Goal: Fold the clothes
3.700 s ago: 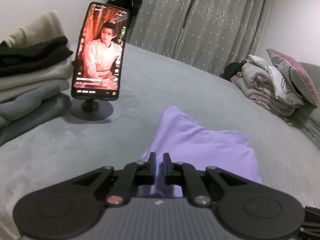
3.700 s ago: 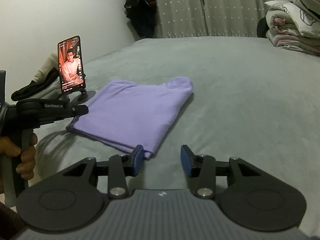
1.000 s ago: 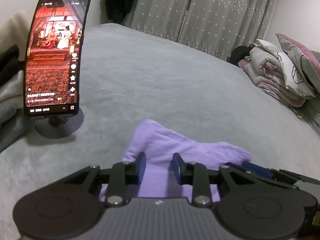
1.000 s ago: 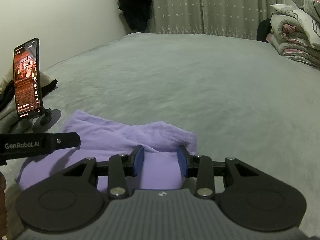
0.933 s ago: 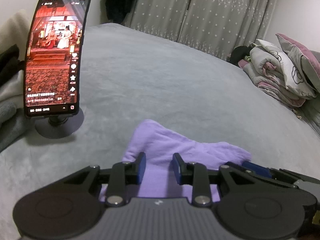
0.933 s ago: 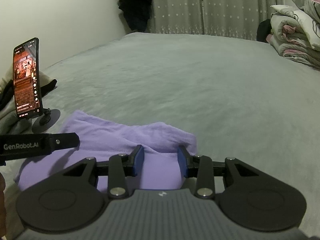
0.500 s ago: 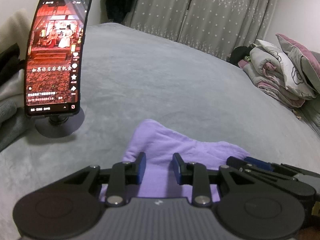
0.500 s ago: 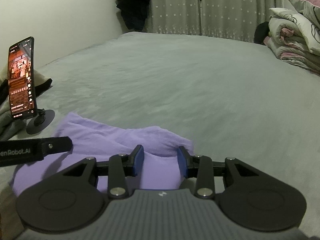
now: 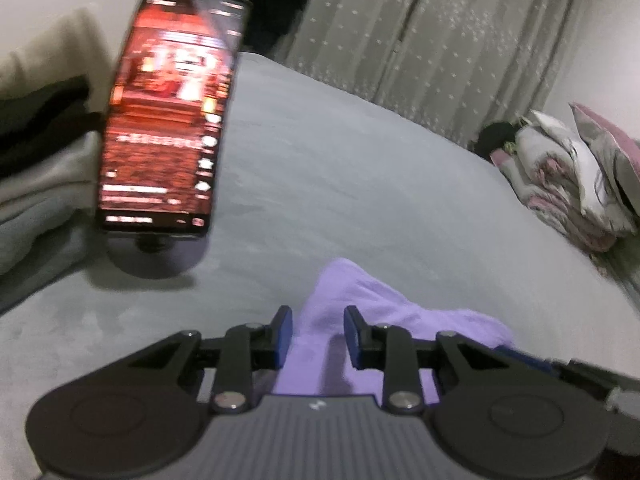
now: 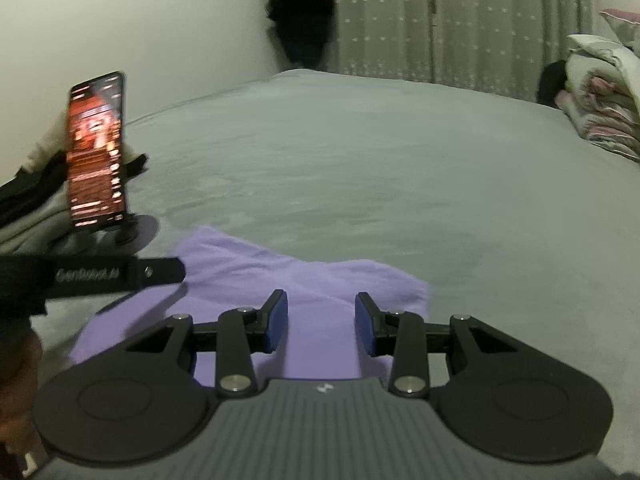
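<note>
A folded purple garment [image 10: 304,276] lies flat on the grey bed [image 10: 400,168]. My right gripper [image 10: 322,322] hovers low over its near part. Its blue pads [image 10: 280,320] stand apart and the cloth shows flat and unpinched in the gap. My left gripper [image 9: 318,338] is over the garment's left part [image 9: 360,300]. Its jaws are closing, cloth lies between them, and the pads do not visibly squeeze it. The left gripper's black arm [image 10: 100,274] crosses the right wrist view, held by a hand [image 10: 18,360].
A phone on a round stand [image 9: 168,120] plays a video at the left, close to the garment. A stack of folded clothes [image 9: 36,168] sits beyond it. Bundled bedding and pillows [image 9: 580,184] lie far right. Curtains [image 10: 460,20] and dark hanging clothes [image 10: 304,12] are behind.
Both views have swung so the phone and garment sit further right, now blurred. The garment's far edge, bunched before, lies flatter. The left fingers stand slightly closer together.
</note>
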